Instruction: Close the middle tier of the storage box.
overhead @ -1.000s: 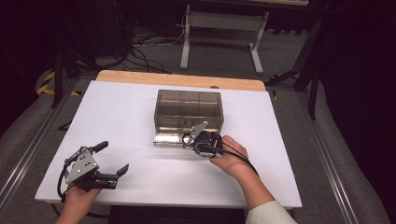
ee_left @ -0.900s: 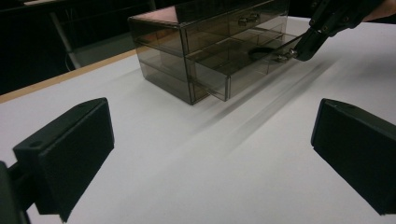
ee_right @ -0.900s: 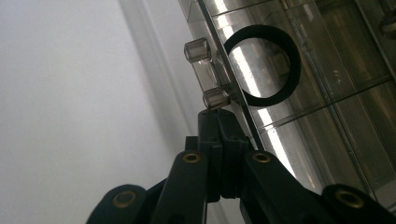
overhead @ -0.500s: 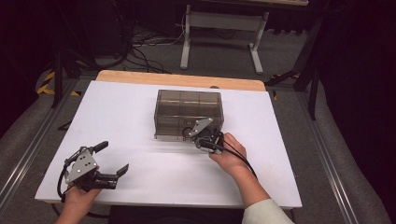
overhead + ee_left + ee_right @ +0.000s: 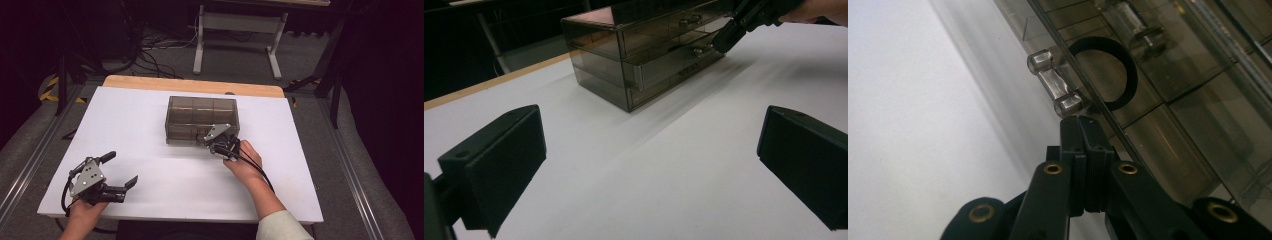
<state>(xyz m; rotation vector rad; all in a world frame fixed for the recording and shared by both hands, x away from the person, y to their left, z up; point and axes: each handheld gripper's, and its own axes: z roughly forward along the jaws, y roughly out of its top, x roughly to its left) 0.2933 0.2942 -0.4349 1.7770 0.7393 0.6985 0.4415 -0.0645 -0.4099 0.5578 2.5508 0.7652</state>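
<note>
The smoky drawer box (image 5: 202,120) sits mid-surface toward the far edge. The right gripper (image 5: 1081,131), jaws pressed together, noses against a drawer's clear handle (image 5: 1054,90), probably pushing it closed; the left gripper (image 5: 120,172) rests wide-jawed near the front-left corner.

High view: the white tabletop (image 5: 150,130) is evenly and brightly lit from above, while the surrounding floor falls off into near darkness; shadows are soft and short, and detail is slightly soft. Left gripper view: the smoky drawer box (image 5: 644,55) casts a diffuse shadow toward the near edge, and the near black fingers (image 5: 499,165) are blurred. Right gripper view: the tabletop is washed out to pale grey, with small highlights on the clear drawer handle (image 5: 1054,84).
</note>
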